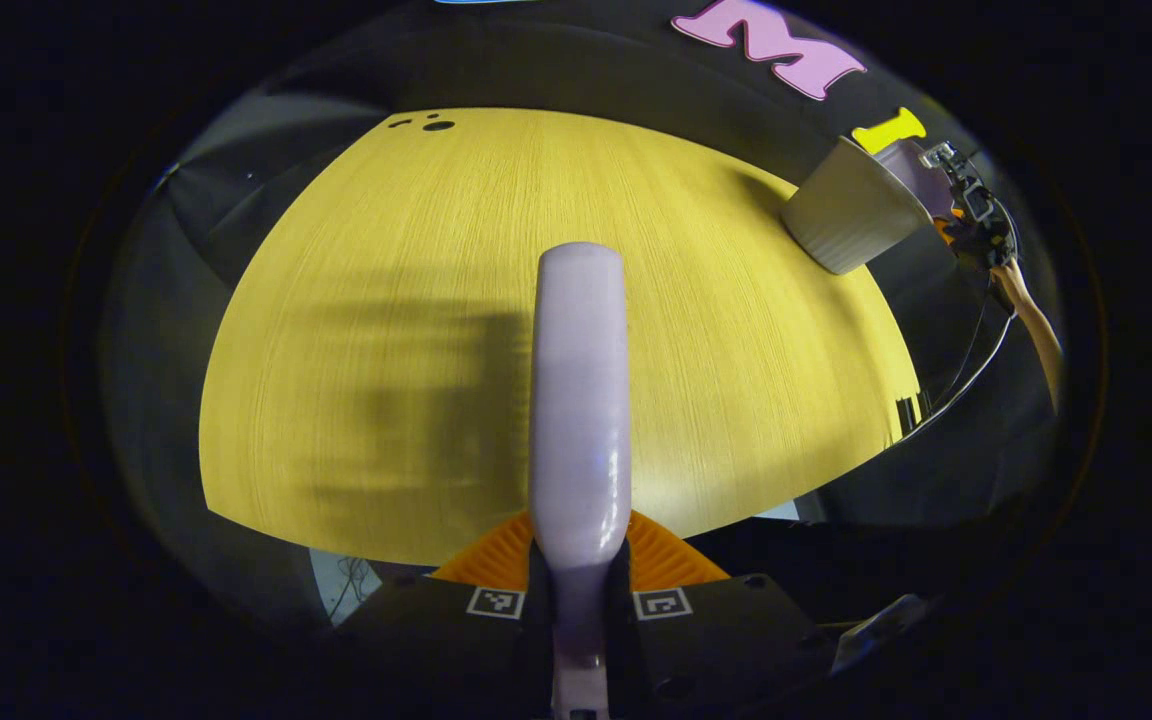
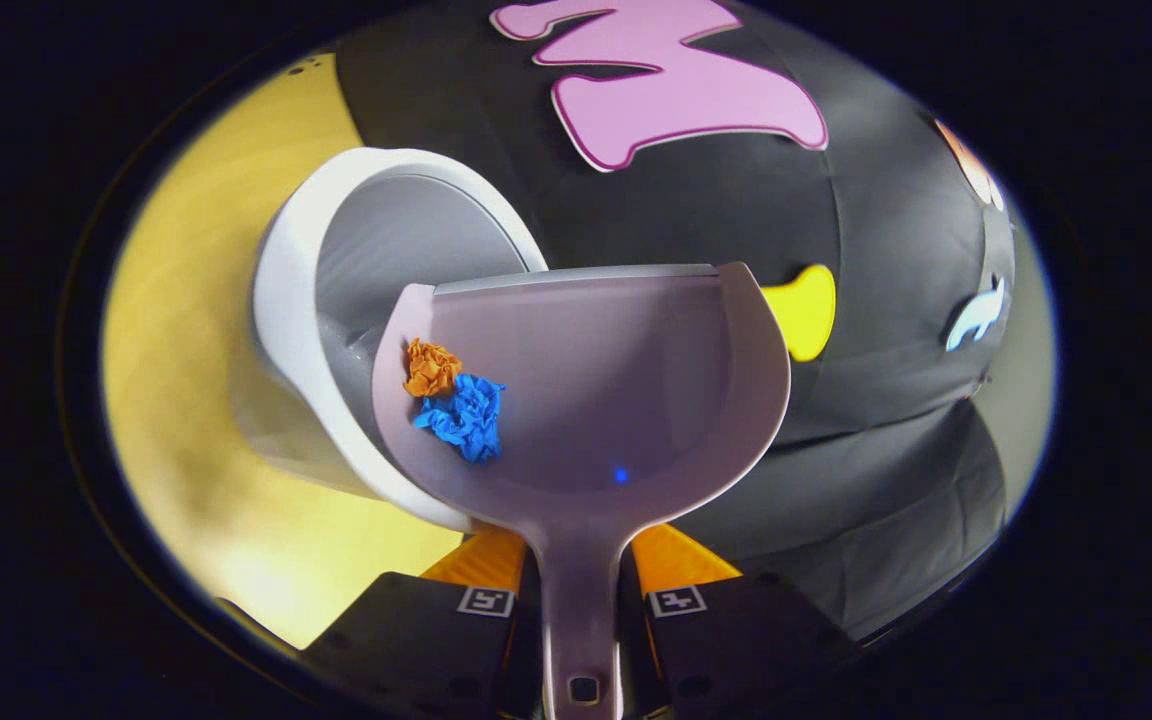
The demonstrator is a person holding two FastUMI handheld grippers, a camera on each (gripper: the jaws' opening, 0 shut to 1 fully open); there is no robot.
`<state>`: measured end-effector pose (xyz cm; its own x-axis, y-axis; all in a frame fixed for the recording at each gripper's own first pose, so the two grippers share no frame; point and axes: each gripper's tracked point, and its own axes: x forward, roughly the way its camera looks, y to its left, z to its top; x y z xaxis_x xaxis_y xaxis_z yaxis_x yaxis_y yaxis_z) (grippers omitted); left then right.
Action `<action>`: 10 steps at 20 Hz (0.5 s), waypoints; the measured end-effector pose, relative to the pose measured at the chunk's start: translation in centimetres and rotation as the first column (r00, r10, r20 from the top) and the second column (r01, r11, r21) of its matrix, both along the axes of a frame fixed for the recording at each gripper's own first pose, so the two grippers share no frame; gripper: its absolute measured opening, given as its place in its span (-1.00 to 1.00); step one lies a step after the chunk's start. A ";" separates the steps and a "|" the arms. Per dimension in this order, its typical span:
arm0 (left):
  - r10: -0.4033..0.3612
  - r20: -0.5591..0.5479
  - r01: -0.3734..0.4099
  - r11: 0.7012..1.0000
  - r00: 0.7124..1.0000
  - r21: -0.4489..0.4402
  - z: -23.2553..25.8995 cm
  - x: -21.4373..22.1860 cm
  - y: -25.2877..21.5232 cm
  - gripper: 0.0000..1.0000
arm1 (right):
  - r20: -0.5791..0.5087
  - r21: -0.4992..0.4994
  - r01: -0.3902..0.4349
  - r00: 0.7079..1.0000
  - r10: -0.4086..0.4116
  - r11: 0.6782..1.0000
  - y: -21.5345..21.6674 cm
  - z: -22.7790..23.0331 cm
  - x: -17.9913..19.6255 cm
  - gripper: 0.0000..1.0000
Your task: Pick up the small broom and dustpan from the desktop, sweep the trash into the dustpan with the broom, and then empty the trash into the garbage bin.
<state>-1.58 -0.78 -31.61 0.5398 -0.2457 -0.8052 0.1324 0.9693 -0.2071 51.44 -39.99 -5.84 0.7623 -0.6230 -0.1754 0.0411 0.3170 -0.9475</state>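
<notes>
Holding: both tongs are clamped on pale lilac handles.
Left tongs point(image 1: 579, 600): closed on the broom point(image 1: 579, 400), both fingers pressing its handle at the bottom of the left gripper view; the broom runs straight forward from the tongs over the yellow tabletop point(image 1: 356, 300).
Right tongs point(image 2: 581, 600): closed on the dustpan point(image 2: 626, 400) handle; the pan spreads out just ahead of the fingers, tipped toward its left side.
Trash: an orange paper scrap point(image 2: 431, 367) and a blue paper scrap point(image 2: 463, 415) lie touching each other against the dustpan's left wall.
Garbage bin point(image 2: 286, 330): white, on the tabletop, directly behind the dustpan's left edge; in the left gripper view it stands at the tabletop's far right corner.
Writing: square black-and-white markers on the tongs; no readable words on broom, dustpan or bin.
</notes>
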 end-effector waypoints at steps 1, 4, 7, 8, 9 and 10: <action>-0.006 -0.005 0.006 1.000 1.000 0.000 -0.2 -0.2 -0.3 -0.49 | -0.019 -0.048 -0.017 1.000 0.016 0.999 0.1 0.4 0.0 -0.32; -0.029 -0.014 0.029 1.000 0.999 0.008 -0.7 -0.4 -0.6 -0.49 | -0.079 -0.150 -0.076 0.995 0.065 0.986 -0.8 1.7 -0.5 -0.39; -0.041 -0.023 0.041 0.999 0.999 0.006 -1.1 -0.4 -0.7 -0.50 | -0.126 -0.224 -0.115 0.988 0.088 0.968 -2.8 2.4 -1.3 -0.33; -0.041 -0.025 0.041 0.999 0.999 0.004 -1.2 -0.5 -0.7 -0.50 | -0.131 -0.234 -0.116 0.988 0.087 0.965 -3.2 2.4 -1.6 -0.33; -0.039 -0.025 0.039 0.999 0.999 0.003 -1.3 -0.4 -0.7 -0.50 | -0.132 -0.231 -0.113 0.988 0.084 0.966 -3.8 2.1 -1.7 -0.32; -0.037 -0.024 0.037 0.999 0.999 0.002 -1.3 -0.5 -0.8 -0.50 | -0.132 -0.222 -0.108 0.988 0.080 0.969 -3.2 2.3 -1.3 -0.32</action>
<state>-2.10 -1.62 -32.90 0.5108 -0.2630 -0.8185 0.1628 0.9644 -0.2083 50.17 -43.16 -3.57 0.8013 -0.5836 -0.1318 -0.0985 0.0886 -0.9912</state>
